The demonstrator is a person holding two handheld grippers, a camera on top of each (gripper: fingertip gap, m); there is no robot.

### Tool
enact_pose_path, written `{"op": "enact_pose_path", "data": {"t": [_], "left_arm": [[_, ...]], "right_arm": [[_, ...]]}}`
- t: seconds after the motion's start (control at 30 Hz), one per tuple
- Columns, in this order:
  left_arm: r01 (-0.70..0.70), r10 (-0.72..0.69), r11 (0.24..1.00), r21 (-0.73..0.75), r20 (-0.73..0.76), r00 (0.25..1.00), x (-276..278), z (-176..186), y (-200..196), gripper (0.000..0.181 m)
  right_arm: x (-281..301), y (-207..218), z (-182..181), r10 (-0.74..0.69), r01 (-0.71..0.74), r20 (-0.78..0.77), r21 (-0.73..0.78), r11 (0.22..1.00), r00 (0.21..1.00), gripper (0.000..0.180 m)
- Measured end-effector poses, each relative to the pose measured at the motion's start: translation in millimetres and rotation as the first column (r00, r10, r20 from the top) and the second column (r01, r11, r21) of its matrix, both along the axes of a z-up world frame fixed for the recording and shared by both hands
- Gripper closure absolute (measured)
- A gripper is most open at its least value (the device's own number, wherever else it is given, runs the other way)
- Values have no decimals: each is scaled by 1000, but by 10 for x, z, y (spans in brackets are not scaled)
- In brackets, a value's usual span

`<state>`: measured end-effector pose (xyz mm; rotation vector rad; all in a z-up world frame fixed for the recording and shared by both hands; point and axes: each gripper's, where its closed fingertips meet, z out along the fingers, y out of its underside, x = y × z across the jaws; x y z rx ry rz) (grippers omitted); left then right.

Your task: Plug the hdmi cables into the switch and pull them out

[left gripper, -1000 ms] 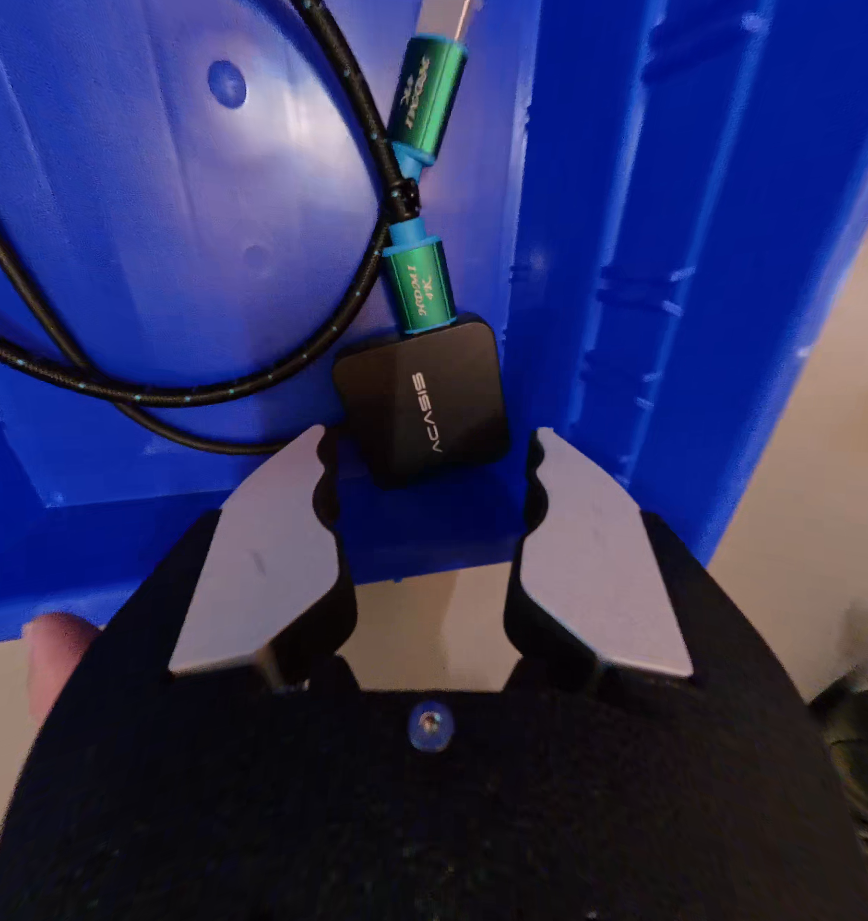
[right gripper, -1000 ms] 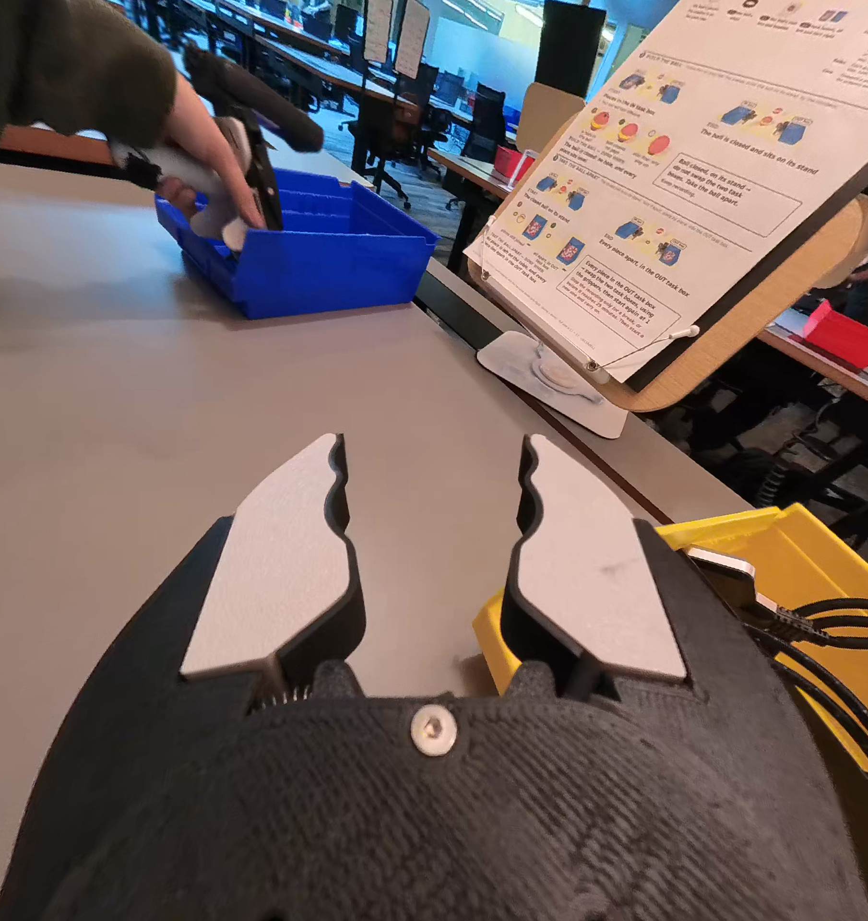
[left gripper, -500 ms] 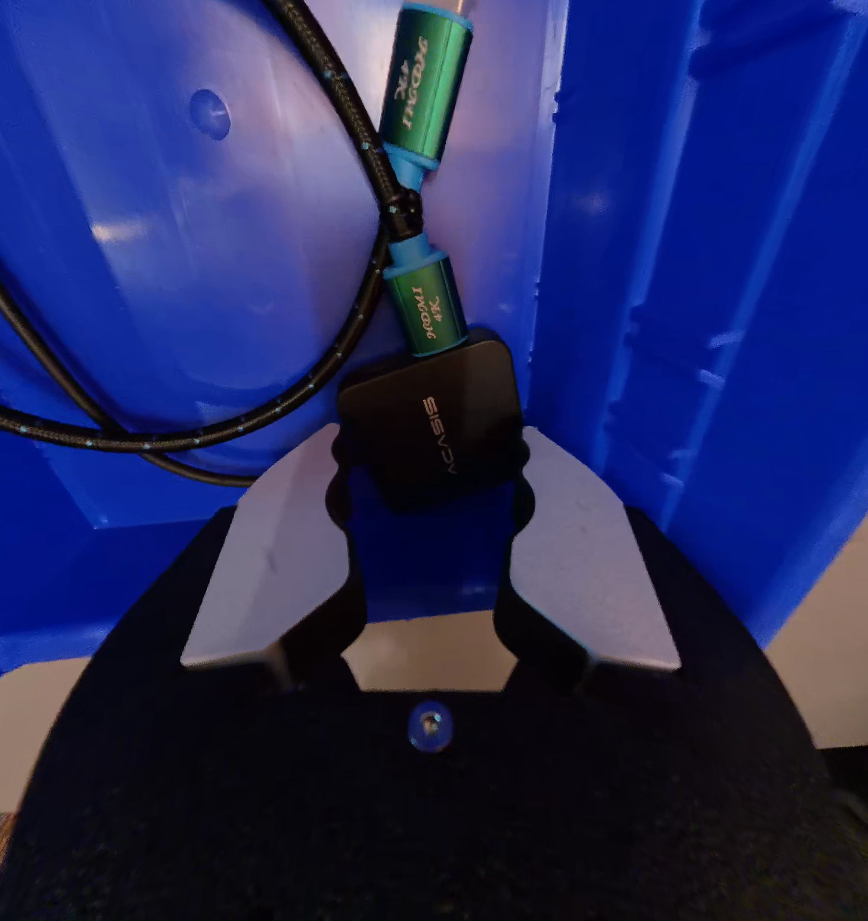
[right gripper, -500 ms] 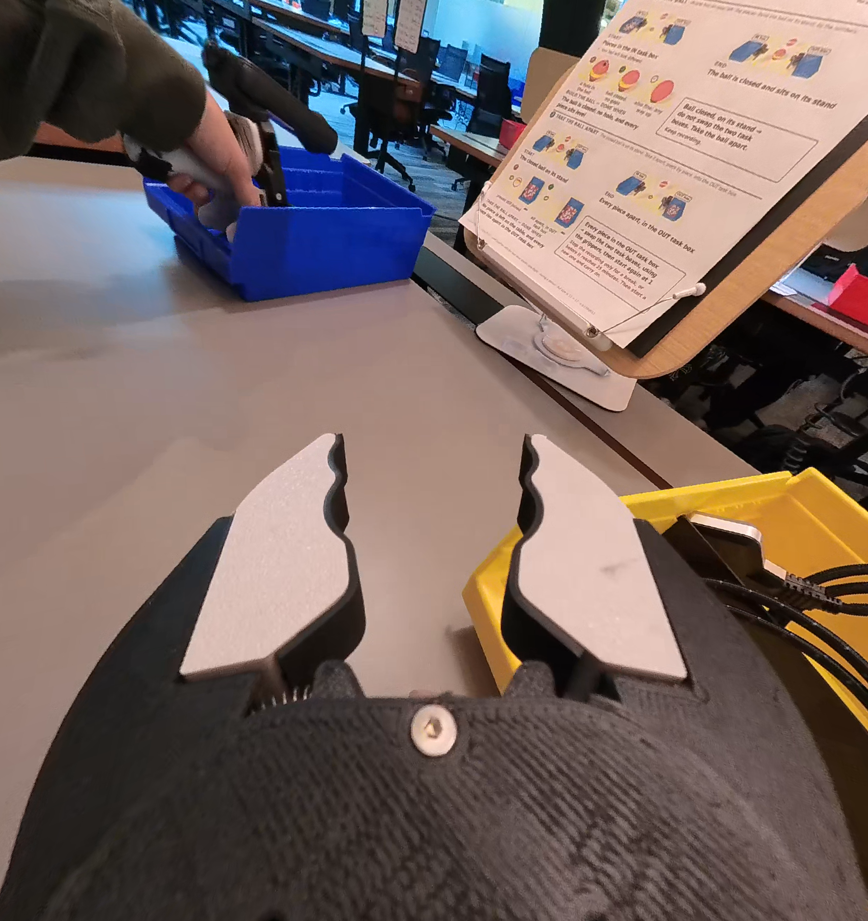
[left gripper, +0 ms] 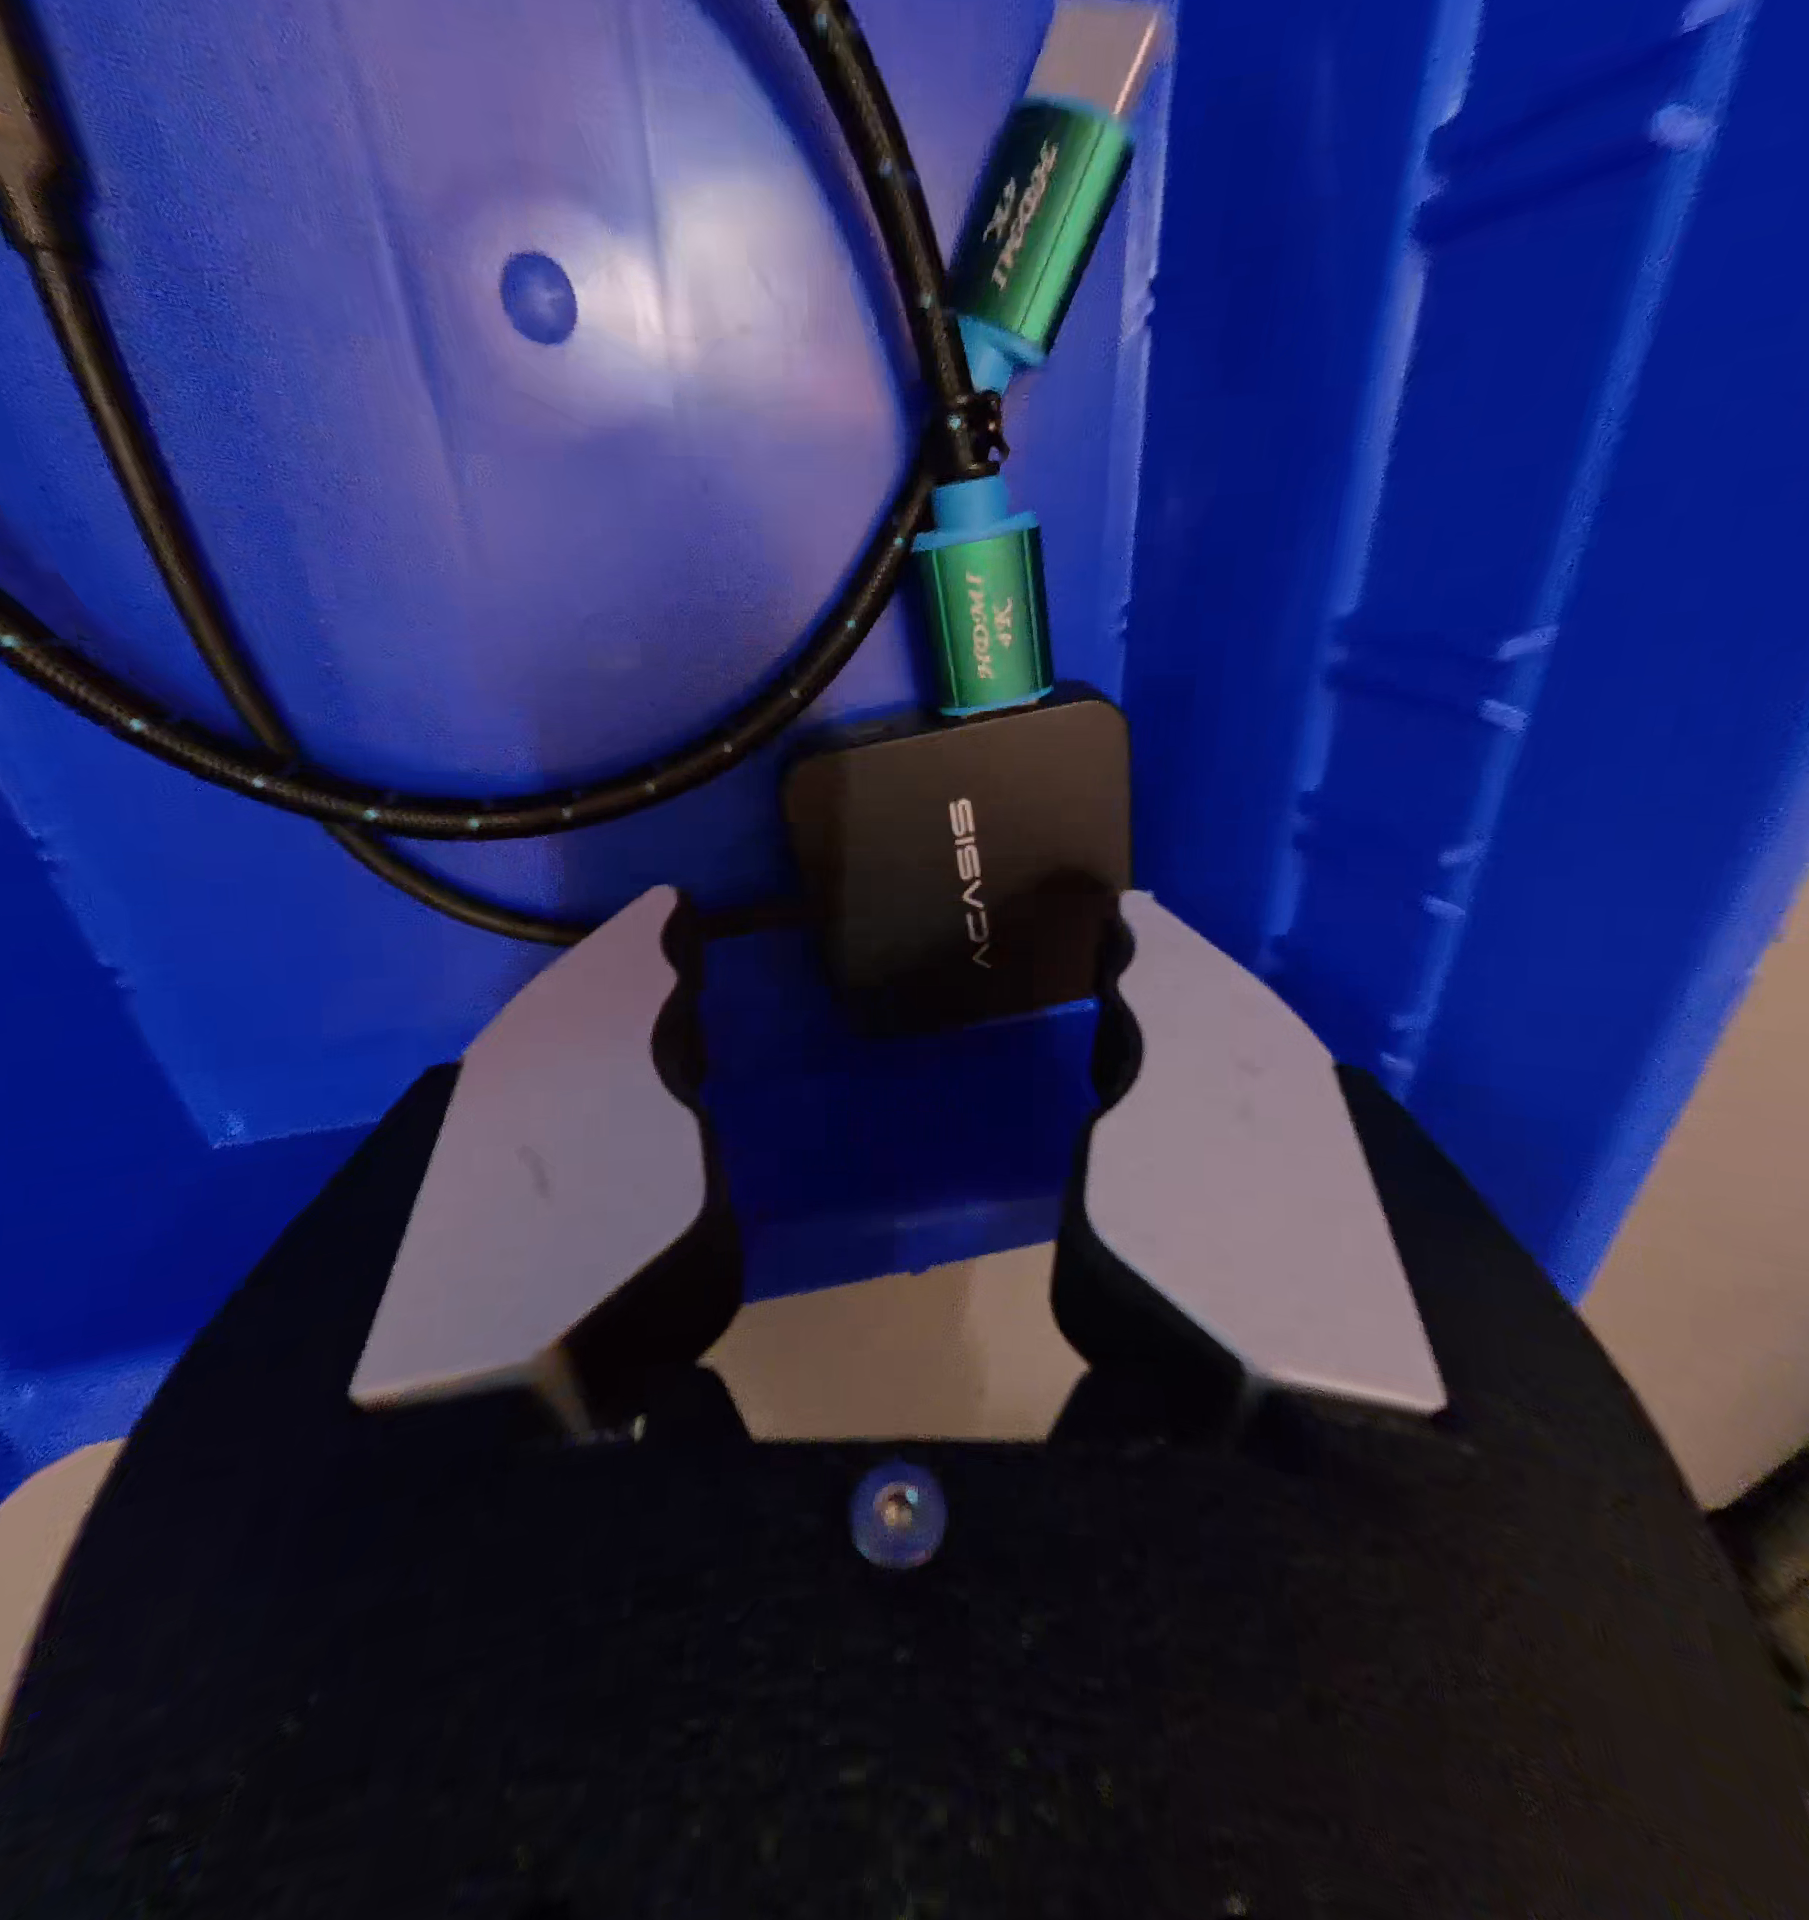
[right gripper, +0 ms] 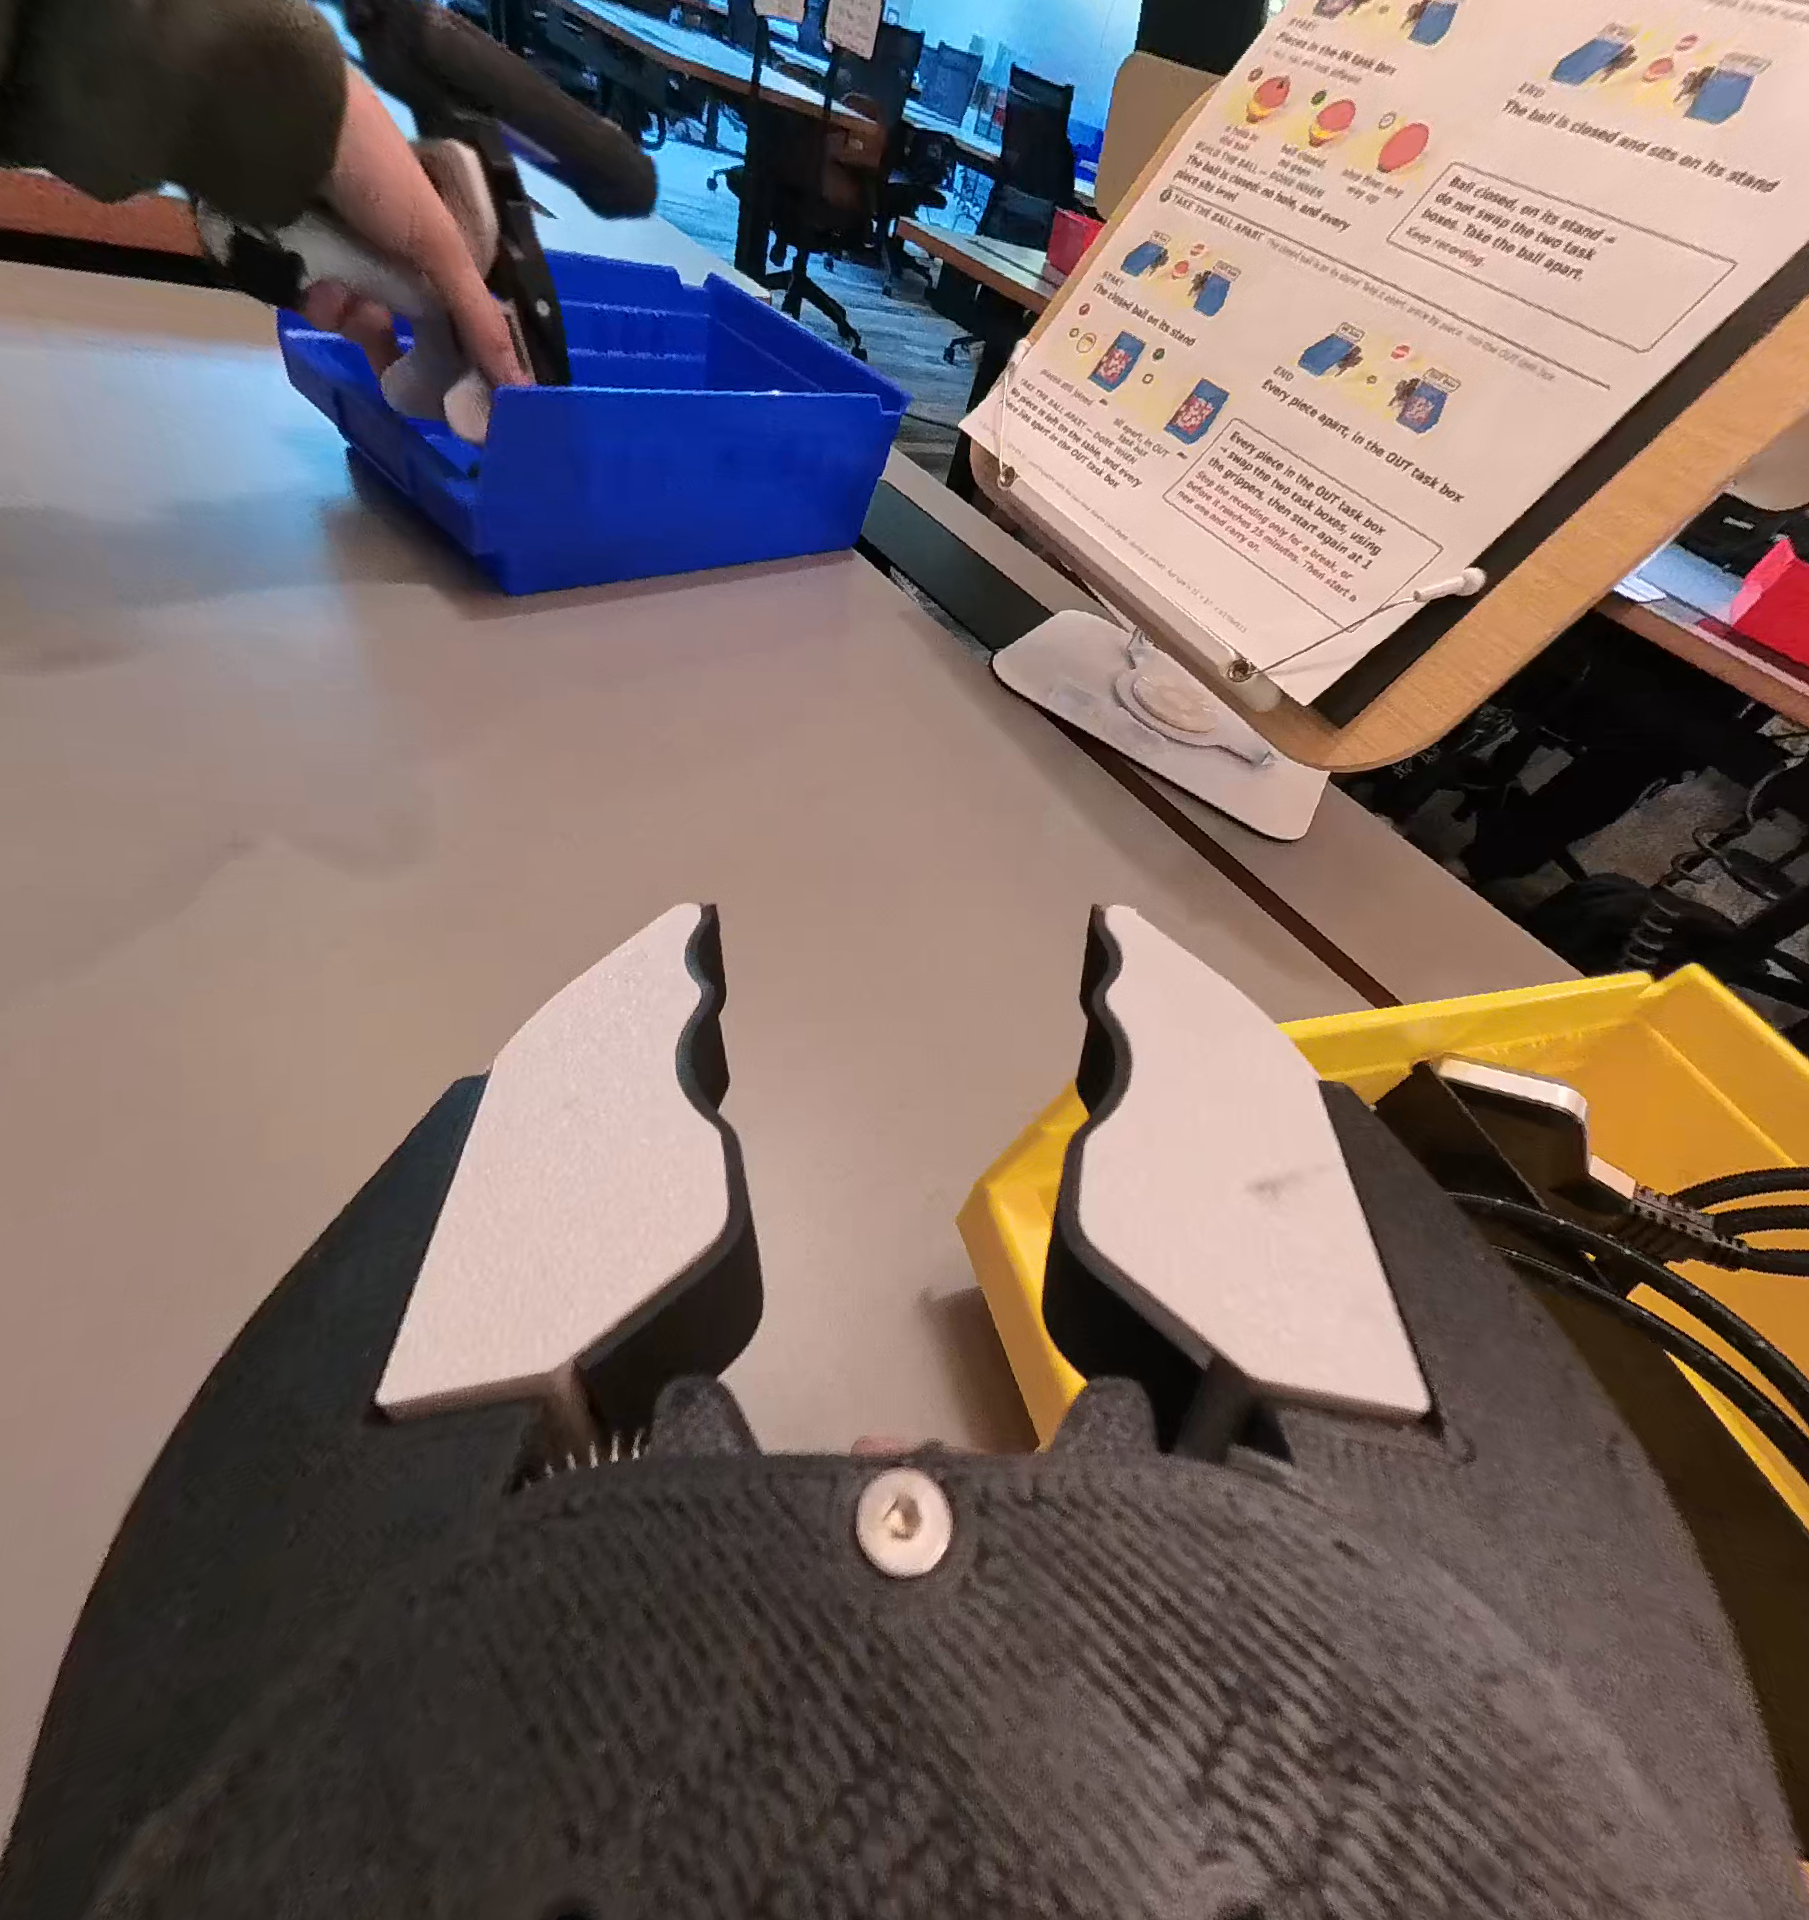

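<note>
In the left wrist view a black HDMI switch (left gripper: 957, 862) lies on the floor of a blue bin (left gripper: 1502, 623), near its right wall. One green HDMI plug (left gripper: 983, 634) sits in the switch's far side. A second green plug (left gripper: 1045, 229) lies loose beyond it, on the same black braided cable (left gripper: 464, 821). My left gripper (left gripper: 895, 914) is open, and the near end of the switch sits between its tips, close to the right fingertip (left gripper: 1139, 935). My right gripper (right gripper: 900, 935) is open and empty above the grey table (right gripper: 464, 779).
A yellow bin (right gripper: 1658, 1039) with black cables (right gripper: 1710, 1216) and a silver-edged device (right gripper: 1513, 1101) sits by my right gripper. A wooden stand with an instruction sheet (right gripper: 1399, 312) is at the table's far edge. The blue bin (right gripper: 692, 468) with a hand and the left gripper is far left.
My left gripper closed in around the switch, then widened and shifted left, so the switch now sits toward the right finger. My right gripper drifted slightly; the yellow bin shows more.
</note>
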<state>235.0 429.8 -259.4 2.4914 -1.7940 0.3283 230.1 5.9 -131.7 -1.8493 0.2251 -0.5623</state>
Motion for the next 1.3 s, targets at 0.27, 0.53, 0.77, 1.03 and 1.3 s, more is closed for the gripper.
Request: {"op": "enact_pose_path", "data": {"t": [0.27, 0.53, 0.77, 1.03, 1.3], "left_arm": [[31, -30, 999, 16, -49, 998, 101, -117, -152, 107], [130, -130, 991, 20, -2, 992, 71, -122, -109, 112], [133, -133, 988, 72, -12, 991, -5, -80, 48, 104], [133, -129, 988, 83, -56, 990, 5, -152, -51, 91], [73, -62, 992, 102, -107, 992, 42, -177, 28, 102]], "right_arm": [[-4, 55, -107, 11, -11, 0, -50, 999, 1000, 113], [29, 50, -233, -1, -1, -19, -95, 995, 1000, 113], [65, -19, -236, -19, 18, -18, -100, 995, 1000, 113], [38, 30, -283, -1, -1, -17, -122, 993, 1000, 113], [-24, 109, -258, 30, -31, -8, -117, 993, 1000, 113]]}}
